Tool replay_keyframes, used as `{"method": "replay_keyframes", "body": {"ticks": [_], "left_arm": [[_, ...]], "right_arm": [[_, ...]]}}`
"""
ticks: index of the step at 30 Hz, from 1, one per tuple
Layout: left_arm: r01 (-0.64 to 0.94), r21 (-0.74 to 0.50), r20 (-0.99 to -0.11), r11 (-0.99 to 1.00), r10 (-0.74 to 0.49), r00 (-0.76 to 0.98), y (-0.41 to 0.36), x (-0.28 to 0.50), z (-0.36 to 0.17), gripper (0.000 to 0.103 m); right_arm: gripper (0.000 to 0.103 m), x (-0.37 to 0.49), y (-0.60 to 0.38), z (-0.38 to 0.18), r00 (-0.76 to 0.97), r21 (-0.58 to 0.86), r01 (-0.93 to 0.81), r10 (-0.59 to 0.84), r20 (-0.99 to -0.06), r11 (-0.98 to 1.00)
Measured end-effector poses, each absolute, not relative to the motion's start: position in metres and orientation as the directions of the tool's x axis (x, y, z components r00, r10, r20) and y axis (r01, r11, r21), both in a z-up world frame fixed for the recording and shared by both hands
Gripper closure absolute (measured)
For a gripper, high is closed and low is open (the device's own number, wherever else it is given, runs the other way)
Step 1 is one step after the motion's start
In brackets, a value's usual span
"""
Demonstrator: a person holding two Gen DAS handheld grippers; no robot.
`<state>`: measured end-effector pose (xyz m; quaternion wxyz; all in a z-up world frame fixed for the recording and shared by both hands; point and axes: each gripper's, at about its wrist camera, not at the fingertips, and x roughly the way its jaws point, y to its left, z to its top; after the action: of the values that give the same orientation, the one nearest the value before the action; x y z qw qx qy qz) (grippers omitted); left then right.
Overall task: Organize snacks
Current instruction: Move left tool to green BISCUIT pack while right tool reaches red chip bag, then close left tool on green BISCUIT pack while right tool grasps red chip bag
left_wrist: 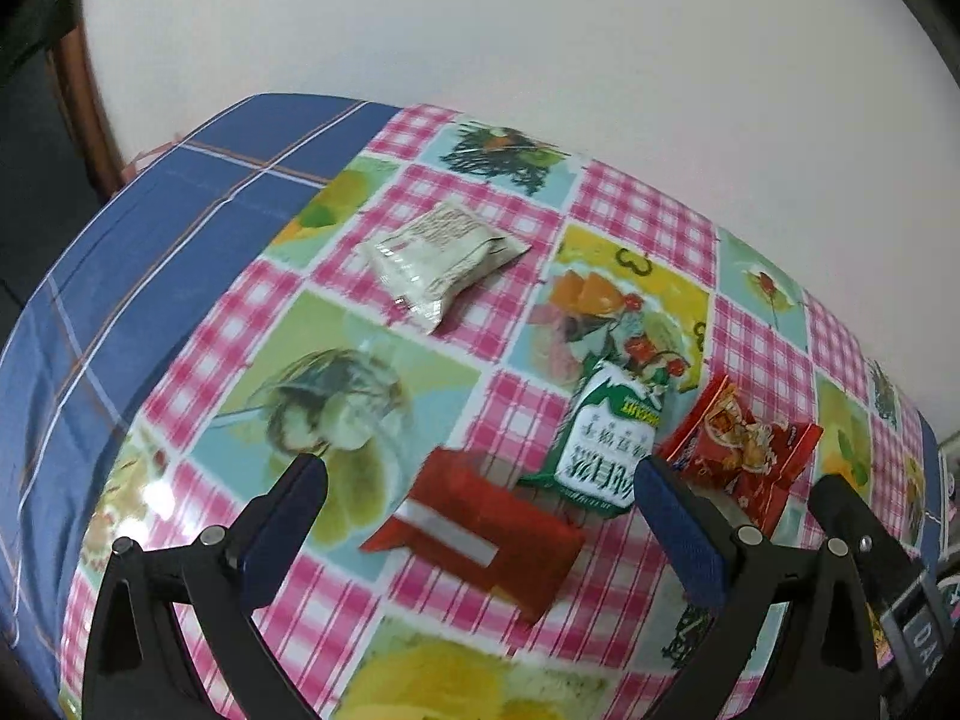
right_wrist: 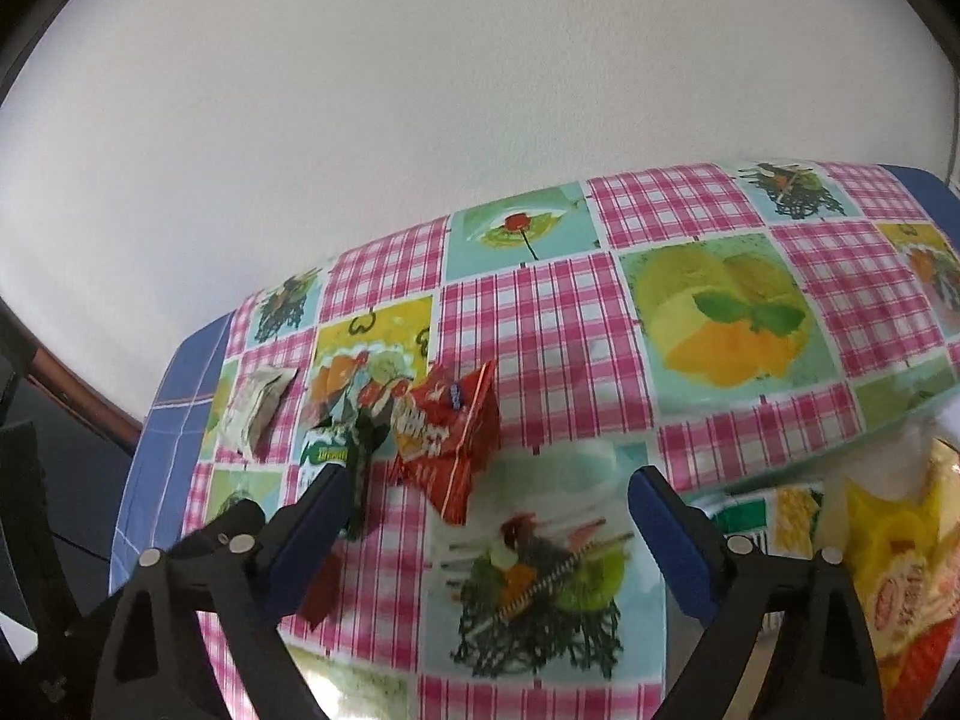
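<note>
Hovering over the pink checked tablecloth (left_wrist: 528,204), I held my left gripper (left_wrist: 480,480) with its jaws spread wide and empty above a flat red packet (left_wrist: 480,531), while my right gripper (right_wrist: 486,492) hung equally wide and empty. Beyond the red packet lay a green-and-white snack bag (left_wrist: 600,450) just beside a crinkled red snack bag (left_wrist: 741,450), and a silvery white pouch (left_wrist: 441,258) sat well apart toward the blue cloth (left_wrist: 150,252). At my right stood a yellow snack bag (right_wrist: 900,558), its base out of view.
</note>
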<state>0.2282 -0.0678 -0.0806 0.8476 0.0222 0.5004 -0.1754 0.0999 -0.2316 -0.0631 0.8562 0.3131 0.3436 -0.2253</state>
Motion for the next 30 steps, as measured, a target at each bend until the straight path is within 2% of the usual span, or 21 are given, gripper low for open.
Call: {"method": "replay_keyframes", "body": {"ticks": [5,15,19,21,26,27,30], "left_arm": [[0.385,-0.151,-0.839,0.911,-0.324,0.437,-0.082,0.232,-0.084,0.001],[0.472,-0.113,-0.849,0.874,-0.332,0.411,-0.108,0.23,-0.108,0.006],[0.484,-0.1,-0.852,0.869,-0.326,0.409,-0.115,0.229,-0.114,0.02],[0.487,-0.097,-0.853,0.868,-0.325,0.409,-0.115,0.229,-0.116,0.031],[0.496,-0.11,-0.853,0.861,-0.338,0.397,-0.117,0.228,-0.118,0.052],[0.5,-0.113,-0.852,0.858,-0.342,0.395,-0.117,0.227,-0.118,0.06],[0.51,-0.107,-0.852,0.854,-0.343,0.396,-0.119,0.225,-0.117,0.06]], "right_arm": [[0.016,0.111,-0.24,-0.068,0.691,0.427,0.581,-0.143,-0.708,0.693],[0.026,0.136,-0.242,-0.09,0.701,0.47,0.553,-0.08,-0.708,0.688],[0.039,0.14,-0.242,-0.094,0.7,0.467,0.549,-0.076,-0.71,0.693],[0.046,0.141,-0.243,-0.096,0.705,0.479,0.545,-0.067,-0.706,0.688],[0.049,0.14,-0.242,-0.095,0.709,0.477,0.54,-0.069,-0.702,0.694],[0.05,0.14,-0.242,-0.095,0.709,0.477,0.54,-0.069,-0.702,0.694],[0.051,0.137,-0.243,-0.094,0.71,0.481,0.543,-0.07,-0.701,0.689]]}}
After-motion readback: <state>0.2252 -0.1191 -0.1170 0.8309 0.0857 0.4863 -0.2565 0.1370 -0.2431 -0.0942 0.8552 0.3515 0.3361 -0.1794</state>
